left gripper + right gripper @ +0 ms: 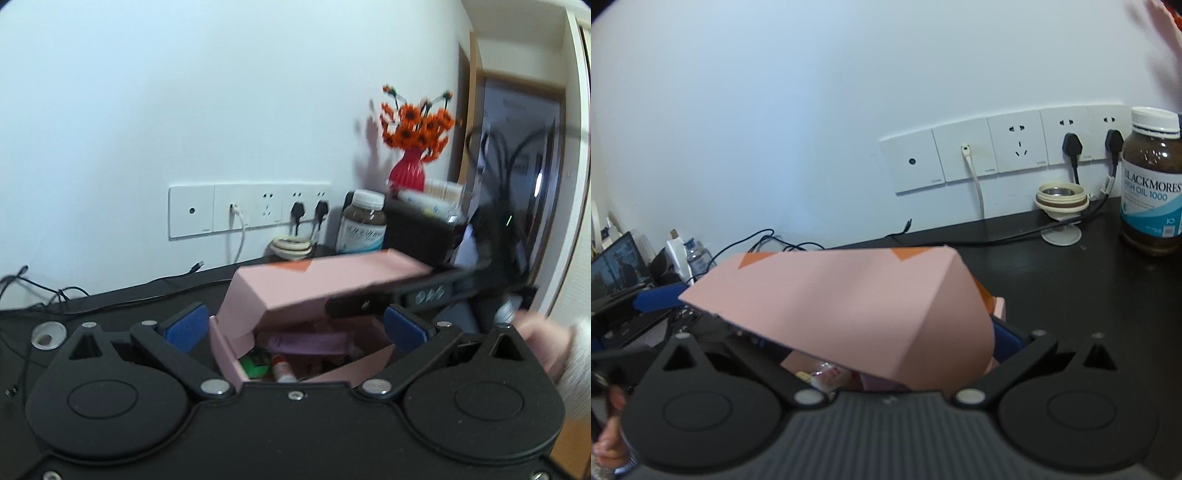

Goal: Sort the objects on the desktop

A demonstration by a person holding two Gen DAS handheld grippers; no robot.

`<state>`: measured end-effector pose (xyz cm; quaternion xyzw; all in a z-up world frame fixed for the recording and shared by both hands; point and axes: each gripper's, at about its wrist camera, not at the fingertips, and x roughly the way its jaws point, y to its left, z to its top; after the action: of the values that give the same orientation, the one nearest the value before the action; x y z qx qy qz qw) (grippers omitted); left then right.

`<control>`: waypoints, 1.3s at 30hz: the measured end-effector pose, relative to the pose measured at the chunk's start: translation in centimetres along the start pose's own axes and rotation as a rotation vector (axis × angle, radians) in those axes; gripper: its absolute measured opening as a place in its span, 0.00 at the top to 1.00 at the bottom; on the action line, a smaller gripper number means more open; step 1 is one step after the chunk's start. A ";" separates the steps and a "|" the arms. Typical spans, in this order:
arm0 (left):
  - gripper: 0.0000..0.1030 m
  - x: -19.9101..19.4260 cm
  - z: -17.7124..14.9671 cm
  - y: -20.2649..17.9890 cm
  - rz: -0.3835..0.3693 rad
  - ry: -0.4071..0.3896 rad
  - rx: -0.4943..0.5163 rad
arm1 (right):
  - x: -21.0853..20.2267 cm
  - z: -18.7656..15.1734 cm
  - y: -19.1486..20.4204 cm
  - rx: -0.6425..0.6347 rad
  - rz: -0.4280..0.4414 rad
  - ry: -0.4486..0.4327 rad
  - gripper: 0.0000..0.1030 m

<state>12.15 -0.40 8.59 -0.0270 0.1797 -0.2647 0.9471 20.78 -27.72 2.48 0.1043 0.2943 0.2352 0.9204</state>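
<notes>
A pink cardboard box (236,354) sits on the black desk, right in front of my left gripper (295,326). Its hinged lid (325,280) is half lowered. Inside I see a purple packet (310,341), a green item (255,363) and a small white tube (282,369). My left gripper is open, with its blue pads (184,325) close beside the box walls. From the right, a black finger of my right gripper (354,306) reaches under the lid's front flap. In the right wrist view the lid (849,302) lies across my open right gripper (871,332), hiding its left finger.
A brown fish oil bottle (1150,184) and a cream round cap (1060,197) stand by the wall sockets (997,151), with cables along the desk. A red vase of orange flowers (408,170) tops a black organiser (417,229). A laptop (617,266) is far left.
</notes>
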 end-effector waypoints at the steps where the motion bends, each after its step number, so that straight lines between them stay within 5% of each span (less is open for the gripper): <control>1: 0.00 -0.3 0.3 0.1 -0.013 -0.010 -0.013 | 0.0 -0.1 -0.1 0.007 -0.001 0.000 0.01; 10: 0.00 -0.7 3.3 1.0 0.050 -0.076 -0.067 | -0.1 -1.2 -0.3 0.033 -0.008 0.008 0.01; 17: 0.00 0.6 3.8 4.5 0.087 -0.028 -0.159 | -0.2 -1.4 -0.1 0.051 -0.003 0.011 0.01; 24: 0.00 3.2 3.5 4.5 0.003 0.043 -0.235 | -0.1 -1.7 0.2 0.041 0.001 0.003 0.01; 39: 0.00 7.7 0.5 5.6 0.077 0.163 -0.506 | -0.7 -2.1 0.9 0.022 0.008 0.020 0.01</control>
<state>21.15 0.47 5.72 -0.2345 0.3169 -0.1765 0.9019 18.77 -27.18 1.42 0.1132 0.3058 0.2365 0.9153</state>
